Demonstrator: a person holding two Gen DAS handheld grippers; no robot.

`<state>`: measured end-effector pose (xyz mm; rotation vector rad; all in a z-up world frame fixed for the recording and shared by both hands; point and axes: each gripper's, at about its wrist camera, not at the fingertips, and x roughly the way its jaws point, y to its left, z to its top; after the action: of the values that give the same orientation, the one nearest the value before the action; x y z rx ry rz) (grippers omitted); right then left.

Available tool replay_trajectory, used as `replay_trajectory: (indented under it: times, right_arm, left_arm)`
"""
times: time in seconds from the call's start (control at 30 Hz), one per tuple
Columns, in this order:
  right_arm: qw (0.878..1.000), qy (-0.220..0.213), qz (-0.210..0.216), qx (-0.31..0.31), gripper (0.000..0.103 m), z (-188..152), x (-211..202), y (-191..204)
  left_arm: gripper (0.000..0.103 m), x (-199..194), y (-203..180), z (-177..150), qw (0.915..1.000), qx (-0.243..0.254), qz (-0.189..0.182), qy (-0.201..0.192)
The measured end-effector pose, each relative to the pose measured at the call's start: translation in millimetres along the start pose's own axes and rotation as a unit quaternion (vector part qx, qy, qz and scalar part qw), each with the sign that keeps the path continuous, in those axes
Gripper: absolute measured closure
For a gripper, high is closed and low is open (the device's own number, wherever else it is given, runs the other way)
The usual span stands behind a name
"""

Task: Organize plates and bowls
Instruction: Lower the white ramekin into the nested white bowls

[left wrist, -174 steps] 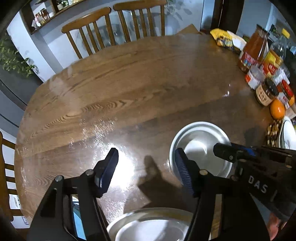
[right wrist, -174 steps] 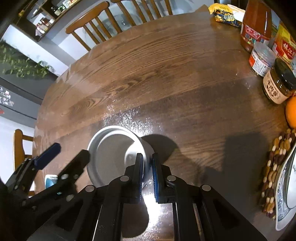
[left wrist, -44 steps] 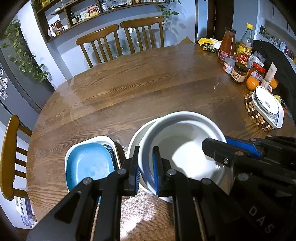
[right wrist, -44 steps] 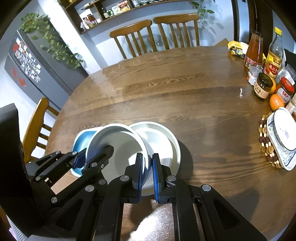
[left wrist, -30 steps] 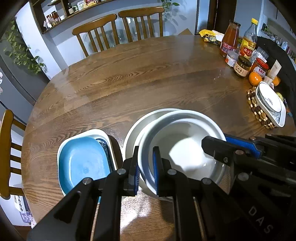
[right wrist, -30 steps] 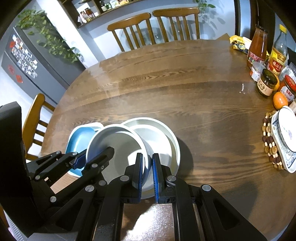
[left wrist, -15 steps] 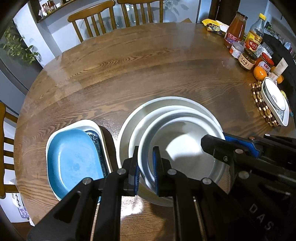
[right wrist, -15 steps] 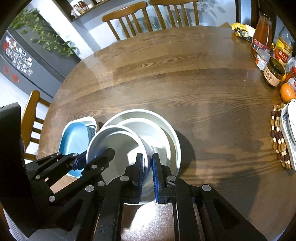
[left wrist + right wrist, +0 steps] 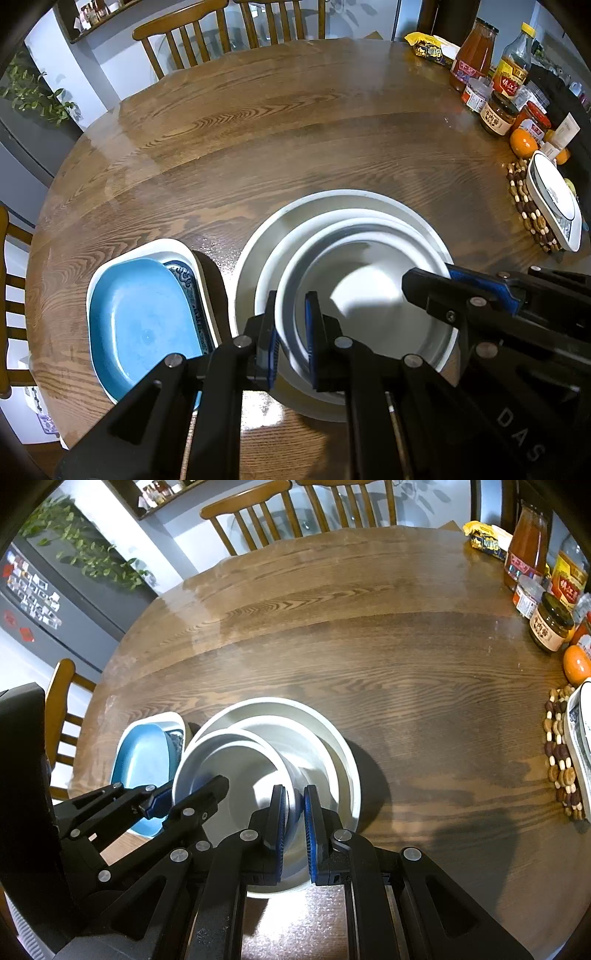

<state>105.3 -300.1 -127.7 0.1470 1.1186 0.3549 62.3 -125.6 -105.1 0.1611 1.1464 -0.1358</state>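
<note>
With both grippers, left (image 9: 290, 325) and right (image 9: 294, 814), clamped narrow on opposite rims of the white bowl (image 9: 364, 291), we nest it into the large plate (image 9: 332, 201) near the tabletop's (image 9: 295, 129) front edge; next, release evenly.

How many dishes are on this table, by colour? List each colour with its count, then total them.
White: 3, the deep plate, the bowl and the tray dish on the beaded mat.
Blue: 1, the oval dish.
White with blue pattern: 1, the patterned dish under the blue one.
Total: 5.
</note>
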Motion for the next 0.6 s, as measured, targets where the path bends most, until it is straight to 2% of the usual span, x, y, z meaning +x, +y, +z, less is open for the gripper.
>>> replay_trajectory:
  times: [0.6]
  right_arm:
    - [1.000,0.003,0.000,0.001,0.092,-1.3,3.7,-2.8]
  left_arm:
    - [0.093,6.5,-1.3,-1.8,1.0000,0.001,0.001,0.004]
